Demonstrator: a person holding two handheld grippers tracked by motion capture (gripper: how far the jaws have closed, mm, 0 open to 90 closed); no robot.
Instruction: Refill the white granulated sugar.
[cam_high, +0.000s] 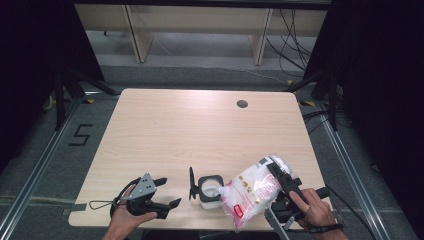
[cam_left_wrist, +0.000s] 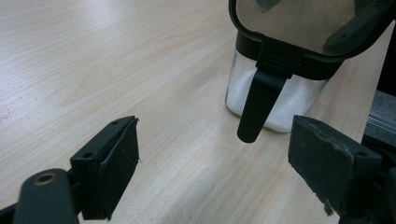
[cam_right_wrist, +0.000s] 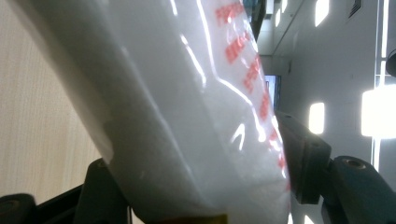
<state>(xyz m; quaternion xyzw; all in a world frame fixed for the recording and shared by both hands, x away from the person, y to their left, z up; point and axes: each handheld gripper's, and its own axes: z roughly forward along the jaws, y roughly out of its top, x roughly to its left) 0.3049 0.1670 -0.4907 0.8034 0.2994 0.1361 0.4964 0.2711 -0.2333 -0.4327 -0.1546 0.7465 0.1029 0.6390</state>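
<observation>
A glossy, crinkled clear plastic bag (cam_right_wrist: 196, 121) is seen between the right claw (cam_right_wrist: 201, 186) pads. Ahead of the left claw (cam_left_wrist: 224, 158), whose pads look matt and rough, stands a clear jar (cam_left_wrist: 280, 93), black-plastic-lidded, on a smooth pale wood-grain tabletop (cam_left_wrist: 116, 60).

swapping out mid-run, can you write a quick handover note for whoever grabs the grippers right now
Right gripper: shut on the white plastic bag with red print, holding it tilted just right of the jar, lower end near the table's front edge.
Left gripper: open and holding nothing, resting left of the jar, jaws pointed at it.
Jar: clear with a black rim, near the front edge of the table, hinged lid standing open on its left side.
Done: lid is open, bag is lifted, and the jar has some white contents in it.
Left: probably pour from the bag into the jar, then shut the lid. Whether the bag is open is not visible.
</observation>
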